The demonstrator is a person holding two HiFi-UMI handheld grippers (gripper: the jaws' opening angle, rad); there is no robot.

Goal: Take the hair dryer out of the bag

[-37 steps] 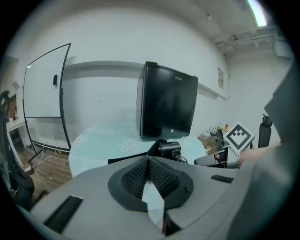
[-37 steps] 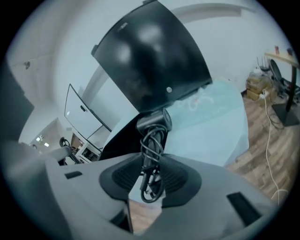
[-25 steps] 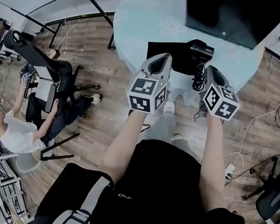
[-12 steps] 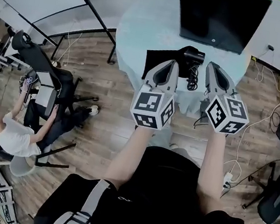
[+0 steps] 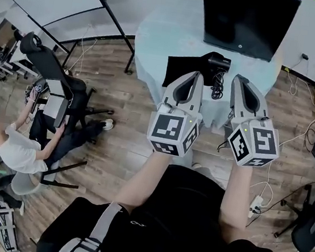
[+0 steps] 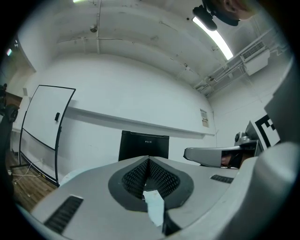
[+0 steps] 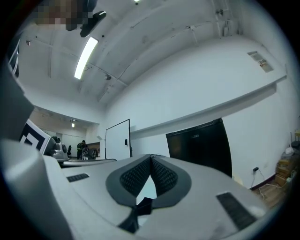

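**Item: hair dryer (image 5: 216, 62).** It lies on the round worktop (image 5: 158, 35), outside the flat black bag (image 5: 183, 68), at the bag's far right corner. Whether it touches the bag cannot be told. Its cord (image 5: 217, 89) is bunched toward the near edge.

**Step in hand (judged):** removal appears complete and only withdrawal is left.

**Handling advice:**
- The tongs are best kept away from the cord so that the dryer is not dragged off the near edge.
- The bag is best left flat.

**Left tongs (image 5: 196, 75):** pressed together, with nothing pinched.

**Right tongs (image 5: 238, 79):** pressed together and likewise empty.

**Pose:**
- Both forearms are extended forward, side by side.
- The tongs are held level and aimed at the dark monitor (image 5: 248, 19) on the far side.
- The marker cubes are nearest the person.
- The tips are seen over the worktop's near edge, with the cord between them, and neither is seen touching the dryer.
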